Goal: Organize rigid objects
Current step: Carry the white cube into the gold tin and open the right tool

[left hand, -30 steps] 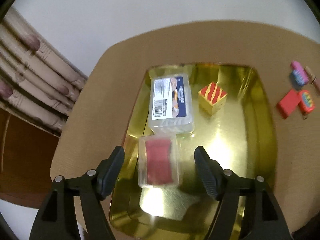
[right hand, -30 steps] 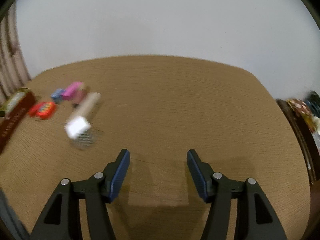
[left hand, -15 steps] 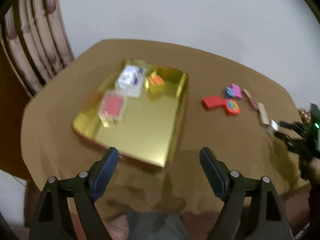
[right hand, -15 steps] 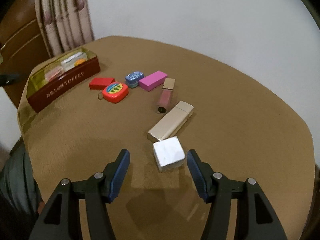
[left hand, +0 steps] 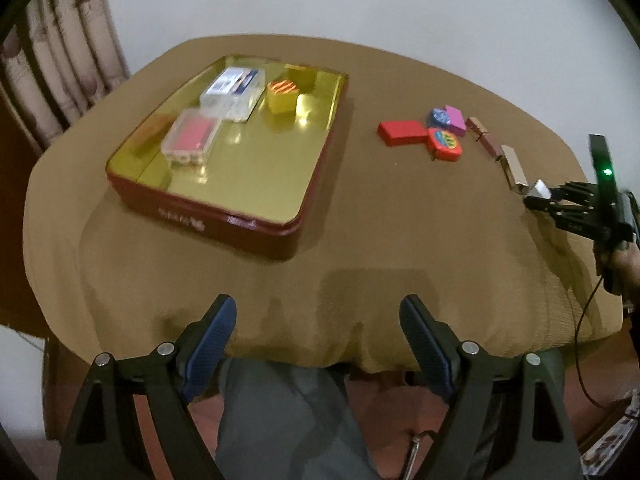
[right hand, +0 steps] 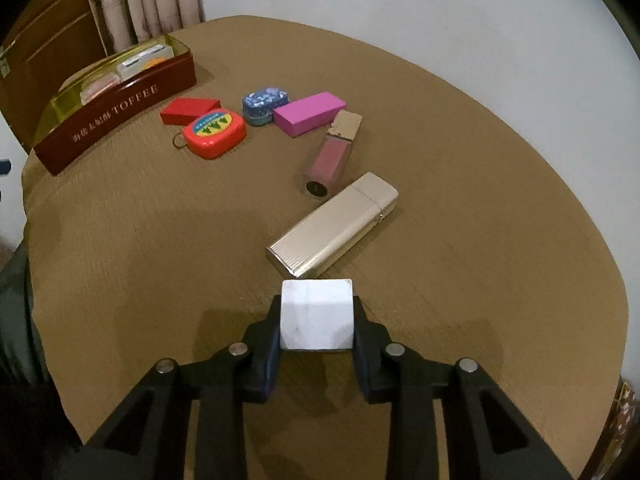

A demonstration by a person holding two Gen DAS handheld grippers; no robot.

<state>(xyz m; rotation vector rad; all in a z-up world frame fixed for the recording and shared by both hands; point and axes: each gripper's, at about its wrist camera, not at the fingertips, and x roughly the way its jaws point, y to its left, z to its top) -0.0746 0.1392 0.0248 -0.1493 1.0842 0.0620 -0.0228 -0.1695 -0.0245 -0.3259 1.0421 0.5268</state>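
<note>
In the right wrist view my right gripper [right hand: 317, 320] is closing its jaws on a small white cube [right hand: 316, 314], and both pads press its sides just above the brown tablecloth. The left wrist view shows that gripper [left hand: 540, 196] and the cube [left hand: 541, 188] at the far right. My left gripper [left hand: 318, 308] hangs open and empty over the table's near edge. A red toffee tin [left hand: 248, 220] with a gold inside holds a labelled clear box [left hand: 234, 88], a clear box with red contents [left hand: 192, 140] and a striped yellow cube [left hand: 282, 94].
Loose on the cloth lie a gold ribbed case [right hand: 332, 226], a pink lip gloss tube [right hand: 328, 156], a magenta box [right hand: 308, 112], a small blue tin [right hand: 264, 102], an orange tape measure [right hand: 214, 132] and a red box [right hand: 186, 110]. A person's legs show below the table edge.
My right gripper's jaws have come together on the white cube, which lay between them open before. My left gripper has drawn back from above the tin to the table's near edge.
</note>
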